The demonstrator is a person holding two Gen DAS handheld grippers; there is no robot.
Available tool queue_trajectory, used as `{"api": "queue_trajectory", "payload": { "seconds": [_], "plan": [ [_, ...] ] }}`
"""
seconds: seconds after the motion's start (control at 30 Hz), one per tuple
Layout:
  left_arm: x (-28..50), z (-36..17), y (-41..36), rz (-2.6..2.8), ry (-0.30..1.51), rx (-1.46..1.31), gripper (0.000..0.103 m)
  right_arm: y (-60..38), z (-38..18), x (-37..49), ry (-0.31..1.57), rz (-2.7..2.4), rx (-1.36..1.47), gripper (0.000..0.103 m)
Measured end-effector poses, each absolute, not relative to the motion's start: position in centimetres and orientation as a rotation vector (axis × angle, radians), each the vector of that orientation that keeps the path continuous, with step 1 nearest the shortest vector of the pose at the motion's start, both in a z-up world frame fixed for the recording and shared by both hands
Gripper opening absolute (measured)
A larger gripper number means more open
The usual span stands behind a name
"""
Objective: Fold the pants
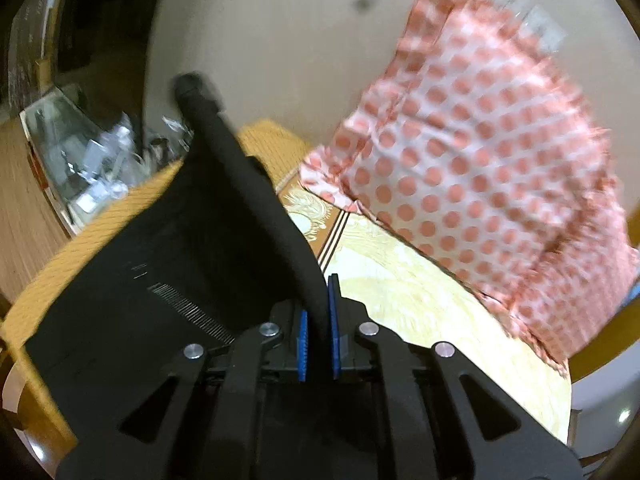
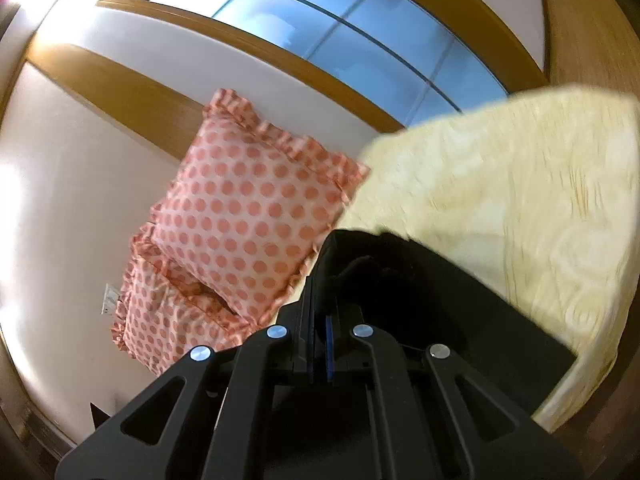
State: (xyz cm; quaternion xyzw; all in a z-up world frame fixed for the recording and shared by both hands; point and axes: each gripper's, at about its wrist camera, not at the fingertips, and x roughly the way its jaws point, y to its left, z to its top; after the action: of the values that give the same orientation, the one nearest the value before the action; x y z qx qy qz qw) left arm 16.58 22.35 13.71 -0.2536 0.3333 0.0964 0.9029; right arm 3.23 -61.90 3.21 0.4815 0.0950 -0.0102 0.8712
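Two fisheye views look forward along a pair of black hand-held grippers, both tilted and blurred.

In the left wrist view, the left gripper (image 1: 318, 332) has its blue-padded jaws closed on a thick rolled edge of black fabric pants (image 1: 168, 264). That edge rises from between the pads and runs up and to the left, ending in a dark rounded tip. The rest of the garment hangs as a broad flat sheet to the left of the gripper, over an orange-yellow woven bedspread (image 1: 80, 240). To the right of the gripper lies a cream quilted bed cover with a pale embossed pattern (image 1: 420, 312). Beyond it are white pillows with coral polka dots and frilled edges (image 1: 472, 160), against a plain beige wall (image 1: 272, 40).

In the right wrist view, the right gripper (image 2: 320, 340) is clamped on another part of the pants (image 2: 440, 300); fabric is pinched between its pads and bunches just above the fingertips. The dark cloth spreads away to the right of the gripper, over the cream cover (image 2: 520, 200). The pillows (image 2: 248, 216) sit to the left, stacked against the wall (image 2: 72, 200), with a wooden-framed window (image 2: 340, 24) above.
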Motion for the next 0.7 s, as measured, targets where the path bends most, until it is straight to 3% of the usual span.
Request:
{"api": "queue_trajectory", "payload": {
  "seconds": [0.13,0.27,0.37,0.5,0.57,0.7],
  "plan": [
    [7.7,11.5,23.0,0.251,0.633,-0.549,0.009,-62.2,2.7,2.1,0.222,-0.066,1.003,0.004],
    [1.8,4.7,23.3,0.314,0.687,-0.636,0.009,-62.6,-0.1,1.8,0.318,-0.119,1.068,0.004],
    [0.4,1.8,23.7,0.322,0.693,-0.71,0.009,-62.8,-1.6,1.6,0.359,-0.143,1.1,0.004],
    [0.3,2.2,23.2,0.314,0.664,-0.68,0.012,-62.9,-2.0,1.0,0.369,-0.156,1.108,0.004],
    [0.4,2.5,23.1,0.309,0.657,-0.658,0.025,-62.9,-2.4,0.8,0.388,-0.172,1.118,0.004],
    [1.1,2.2,23.0,0.288,0.661,-0.682,0.032,-63.4,-2.1,1.4,0.414,-0.164,1.131,0.004]
  ]
}}
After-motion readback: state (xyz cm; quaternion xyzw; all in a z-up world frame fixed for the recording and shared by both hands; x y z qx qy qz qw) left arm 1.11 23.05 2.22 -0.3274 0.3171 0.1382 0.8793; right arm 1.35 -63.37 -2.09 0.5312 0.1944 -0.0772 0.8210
